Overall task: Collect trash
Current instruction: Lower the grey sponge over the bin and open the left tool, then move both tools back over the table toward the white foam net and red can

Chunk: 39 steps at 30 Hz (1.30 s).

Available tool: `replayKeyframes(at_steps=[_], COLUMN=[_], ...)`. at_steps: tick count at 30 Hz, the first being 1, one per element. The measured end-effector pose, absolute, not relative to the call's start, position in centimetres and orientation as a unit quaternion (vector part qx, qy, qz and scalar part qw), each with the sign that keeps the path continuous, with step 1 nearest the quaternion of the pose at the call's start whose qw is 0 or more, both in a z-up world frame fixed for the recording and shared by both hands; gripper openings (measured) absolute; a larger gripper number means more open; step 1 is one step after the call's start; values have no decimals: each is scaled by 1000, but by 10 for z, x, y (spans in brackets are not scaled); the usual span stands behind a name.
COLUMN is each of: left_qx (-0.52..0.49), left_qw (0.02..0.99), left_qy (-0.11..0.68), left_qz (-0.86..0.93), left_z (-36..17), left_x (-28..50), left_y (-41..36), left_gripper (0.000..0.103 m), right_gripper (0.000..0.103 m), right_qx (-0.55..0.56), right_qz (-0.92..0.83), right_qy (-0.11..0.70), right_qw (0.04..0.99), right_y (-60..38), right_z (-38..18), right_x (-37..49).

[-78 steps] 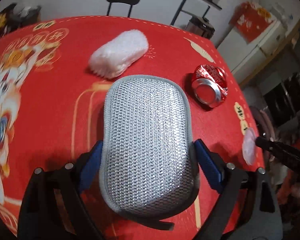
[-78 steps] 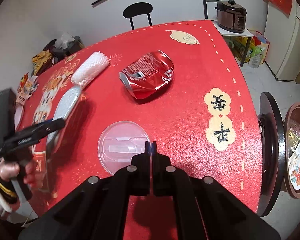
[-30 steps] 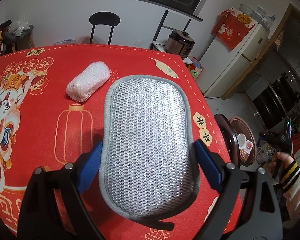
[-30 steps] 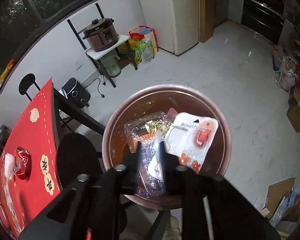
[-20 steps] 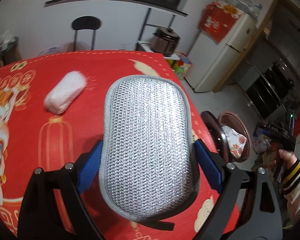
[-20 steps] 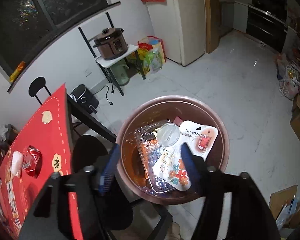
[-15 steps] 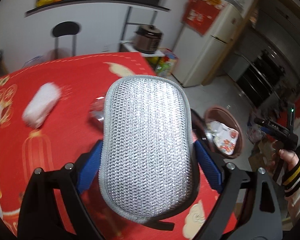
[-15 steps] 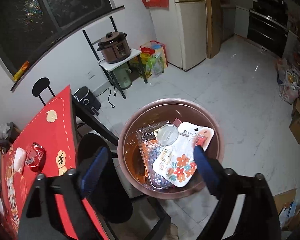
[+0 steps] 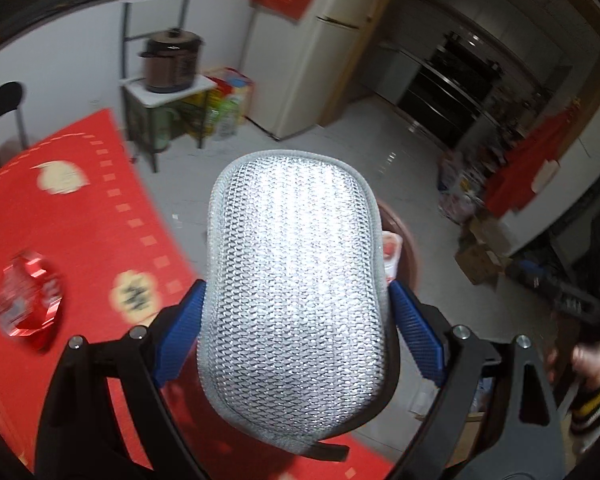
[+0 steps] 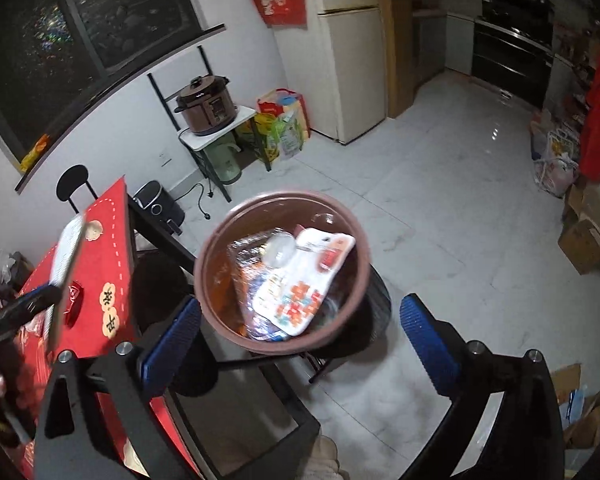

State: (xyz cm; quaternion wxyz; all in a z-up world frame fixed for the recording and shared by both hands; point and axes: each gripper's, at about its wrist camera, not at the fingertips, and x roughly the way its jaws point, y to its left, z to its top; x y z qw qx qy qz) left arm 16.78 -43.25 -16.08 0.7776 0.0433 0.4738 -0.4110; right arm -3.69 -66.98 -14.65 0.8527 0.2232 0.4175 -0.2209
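Note:
My left gripper [image 9: 298,322] is shut on a silver mesh scouring pad [image 9: 296,292] and holds it in the air past the table's right edge. The pad hides most of the brown trash bin [image 9: 408,248] beyond it. My right gripper [image 10: 300,340] is open and empty above the brown trash bin [image 10: 204,272], which holds a clear plastic lid [image 10: 280,250], a white printed pouch [image 10: 304,284] and a clear tray. A crushed red can [image 9: 30,296] lies on the red tablecloth [image 9: 80,216]; it also shows in the right wrist view [image 10: 73,300].
A black stool [image 10: 376,320] stands under the bin. A rice cooker [image 10: 206,106] sits on a small rack by the wall, with a fridge [image 10: 352,48] beside it. Cardboard boxes [image 10: 584,236] lie on the floor at right.
My right gripper opened over the bin and let the clear lid fall in, then pulled back. My left gripper swung right with the pad, off the table toward the bin.

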Motion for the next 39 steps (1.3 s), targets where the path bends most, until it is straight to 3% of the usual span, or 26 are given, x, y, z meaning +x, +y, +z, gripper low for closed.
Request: replayKeyframes(at_steps=[6,9,18,28,39], left_qx=[54,50,24,-7,-51], left_qw=[757,759,777,834,890], left_qy=[470,454,436,421,410], left_qz=[-451,-464,-453,-358,-192], left_z=[-164,-152,-126,-104,-93], left_x=[170,172,185,226,250], left_y=[-520,-547,-511,-362,-132], left_gripper=[90,97,97,97,97], right_gripper=[98,98,98,98,98], right_qx=[231,227,228,203,153], right_qz=[-232,-233,-219,-164,-71], right_qy=[422,421,411,412,431], right_qw=[846,847,855,873,886], right_y=[-677,-677,-672,-628,-538], right_z=[-150,-148,-139,-127,-121], right_x=[-60,-64,-59,-6,77])
